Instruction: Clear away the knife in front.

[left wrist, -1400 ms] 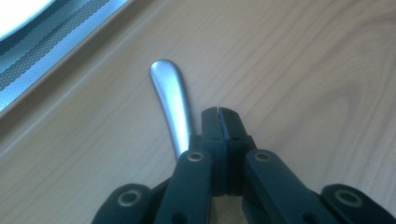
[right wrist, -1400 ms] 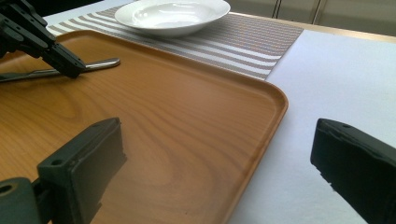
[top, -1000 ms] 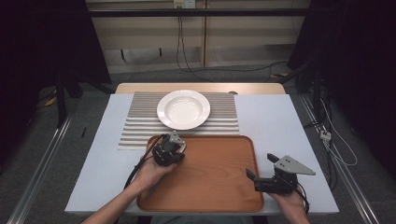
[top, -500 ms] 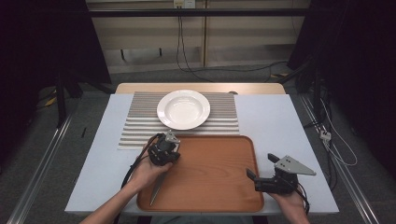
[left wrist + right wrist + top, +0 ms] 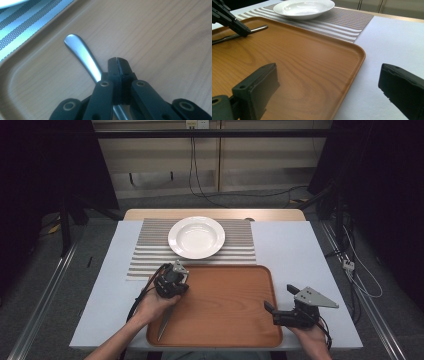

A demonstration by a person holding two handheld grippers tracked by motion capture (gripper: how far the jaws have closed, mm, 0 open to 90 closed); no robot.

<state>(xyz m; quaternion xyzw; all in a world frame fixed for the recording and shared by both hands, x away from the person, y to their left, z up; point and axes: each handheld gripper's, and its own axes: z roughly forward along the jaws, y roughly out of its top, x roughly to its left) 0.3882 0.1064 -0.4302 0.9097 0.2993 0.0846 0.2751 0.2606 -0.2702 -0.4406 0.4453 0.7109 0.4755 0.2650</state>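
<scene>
A metal knife (image 5: 164,324) lies on the wooden tray (image 5: 230,315) near its left edge, its rounded handle (image 5: 81,51) pointing toward the striped mat. My left gripper (image 5: 172,285) points down at the tray, its jaws pressed together with nothing between them. Its tip (image 5: 117,60) rests just beside the knife handle, which runs under the gripper's body. From the right gripper view the same left gripper (image 5: 245,32) stands at the handle (image 5: 258,28). My right gripper (image 5: 280,298) hovers at the tray's right rim, jaws wide apart and empty (image 5: 329,77).
A white deep plate (image 5: 196,236) sits on a grey striped placemat (image 5: 145,257) behind the tray. The white table cover (image 5: 300,250) stretches to the right of the tray. Cables trail from both grippers toward the table's near edge.
The left hand and its gripper have shifted slightly left and toward the near edge, and the knife's blade now shows below the hand. The right gripper has not moved.
</scene>
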